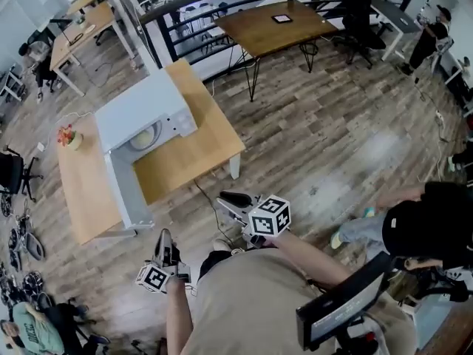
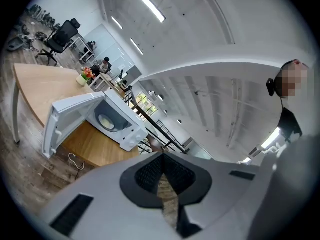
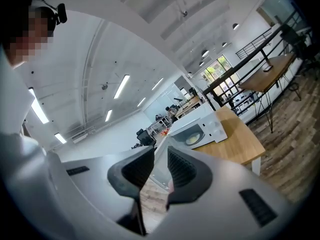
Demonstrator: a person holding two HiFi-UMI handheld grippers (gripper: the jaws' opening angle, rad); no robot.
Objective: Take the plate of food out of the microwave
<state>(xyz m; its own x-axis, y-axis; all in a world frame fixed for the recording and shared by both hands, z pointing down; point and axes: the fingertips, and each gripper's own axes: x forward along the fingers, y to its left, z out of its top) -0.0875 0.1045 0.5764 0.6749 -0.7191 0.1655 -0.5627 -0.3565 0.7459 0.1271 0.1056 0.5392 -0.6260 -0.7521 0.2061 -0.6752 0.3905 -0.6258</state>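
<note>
In the head view, the plate (image 1: pixel 145 135) inside the microwave (image 1: pixel 140 109) showed you only a pale disc, and what lay on it was too small to tell. In the left gripper view, your left hand-held gripper (image 2: pixel 163 152) filled the lower half of the frame and hid the near corner of the tabletop (image 2: pixel 35 84). In the right gripper view, your right hand-held gripper (image 3: pixel 160 148) covered the microwave's left side. The reddish thing (image 1: pixel 68 135) at the tabletop's upper-left end was too small to name. A person (image 1: pixel 425 228) at the right edge was cut off.
</note>
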